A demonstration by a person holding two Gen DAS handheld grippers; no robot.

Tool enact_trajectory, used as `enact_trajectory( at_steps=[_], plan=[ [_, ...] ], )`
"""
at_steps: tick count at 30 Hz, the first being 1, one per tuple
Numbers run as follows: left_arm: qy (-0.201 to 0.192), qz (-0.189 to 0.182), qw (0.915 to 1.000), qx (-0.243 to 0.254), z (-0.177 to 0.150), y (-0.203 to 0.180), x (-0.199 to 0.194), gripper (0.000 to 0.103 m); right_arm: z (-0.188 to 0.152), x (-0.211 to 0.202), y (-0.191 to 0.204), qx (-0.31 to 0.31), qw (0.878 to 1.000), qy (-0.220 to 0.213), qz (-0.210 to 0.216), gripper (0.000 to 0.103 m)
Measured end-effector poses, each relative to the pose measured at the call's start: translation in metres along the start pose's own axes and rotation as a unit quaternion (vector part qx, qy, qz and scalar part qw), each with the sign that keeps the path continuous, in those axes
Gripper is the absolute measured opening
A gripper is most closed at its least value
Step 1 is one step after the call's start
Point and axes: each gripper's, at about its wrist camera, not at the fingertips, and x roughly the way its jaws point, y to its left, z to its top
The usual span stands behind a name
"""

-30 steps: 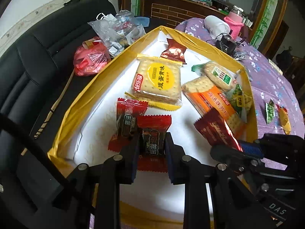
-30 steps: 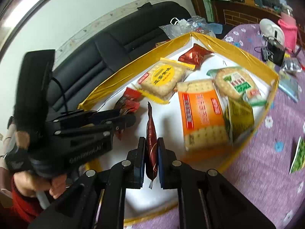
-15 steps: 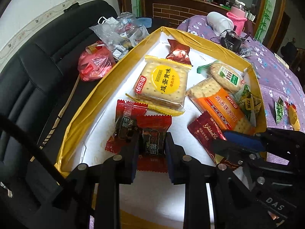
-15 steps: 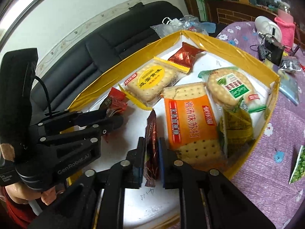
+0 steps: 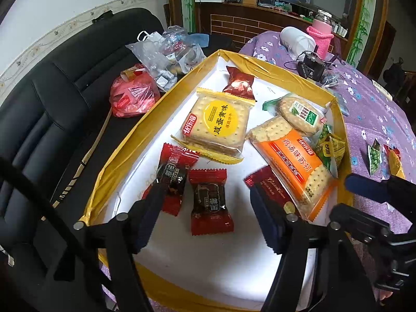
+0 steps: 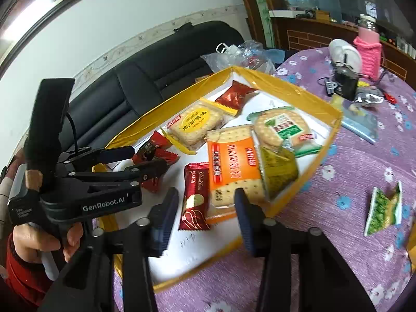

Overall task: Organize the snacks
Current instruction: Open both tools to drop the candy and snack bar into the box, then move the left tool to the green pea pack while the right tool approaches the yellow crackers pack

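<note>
Item: yellow-rimmed tray (image 5: 135, 140), snacks released.
Your left gripper (image 5: 205, 223) has just spread, red candy (image 5: 210, 202) lying loose between; your right gripper (image 6: 205, 215) likewise over the dark-red wafer packet (image 6: 195, 197) (both flat in tray).

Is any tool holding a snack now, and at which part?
Nothing is held. Left tool and right tool have just opened; the candy and wafer lie free.

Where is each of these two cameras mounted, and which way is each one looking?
Left wrist: rides the left gripper, looking down along its open fingers into the yellow-rimmed tray; the right gripper's tip intrudes at right.
Right wrist: rides the right gripper, aimed at the tray's near corner; the left gripper and the hand holding it show.
Shared: tray, orange cracker pack, black sofa.
</note>
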Motion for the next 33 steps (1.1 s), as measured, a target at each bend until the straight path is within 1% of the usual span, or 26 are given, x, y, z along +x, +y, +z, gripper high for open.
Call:
enact_trajectory(
  at_steps=[3,5,13,16,21,23,27,29,31,33],
  plan=[
    [-0.003,0.002,1.0,0.004,-0.001,-0.004,-0.004,0.075,-0.002,-0.009,-0.005,0.005,1.0,-0.008,0.002,0.057],
    [-0.005,0.001,1.0,0.007,0.0,-0.008,-0.007,0.076,-0.003,-0.014,-0.009,0.008,1.0,-0.012,0.002,0.064],
    [-0.01,-0.006,0.9995,0.028,-0.001,-0.028,-0.019,0.079,-0.013,-0.042,-0.035,0.017,0.999,-0.028,-0.008,0.068],
    [-0.011,-0.014,0.9991,0.038,0.0,-0.037,-0.024,0.081,-0.02,-0.058,-0.055,0.02,0.999,-0.033,-0.018,0.071],
    [-0.012,-0.028,0.9982,0.052,0.0,-0.056,-0.033,0.086,-0.038,-0.089,-0.095,0.033,0.997,-0.041,-0.048,0.077],
    [-0.008,-0.041,0.9976,0.056,0.0,-0.065,-0.035,0.087,-0.041,-0.103,-0.112,0.044,0.997,-0.04,-0.054,0.077],
    [-0.006,-0.08,0.9944,0.068,0.001,-0.09,-0.043,0.09,-0.038,-0.133,-0.143,0.055,0.994,-0.044,-0.087,0.079],
    [-0.006,-0.094,0.9928,0.074,0.002,-0.101,-0.045,0.091,-0.038,-0.144,-0.158,0.07,0.992,-0.046,-0.094,0.079],
    [-0.006,-0.106,0.9908,0.084,0.003,-0.117,-0.045,0.091,-0.04,-0.151,-0.171,0.084,0.99,-0.047,-0.101,0.079],
    [-0.001,-0.11,0.9892,0.097,0.005,-0.134,-0.042,0.092,-0.043,-0.152,-0.181,0.092,0.989,-0.039,-0.113,0.079]
  ],
)
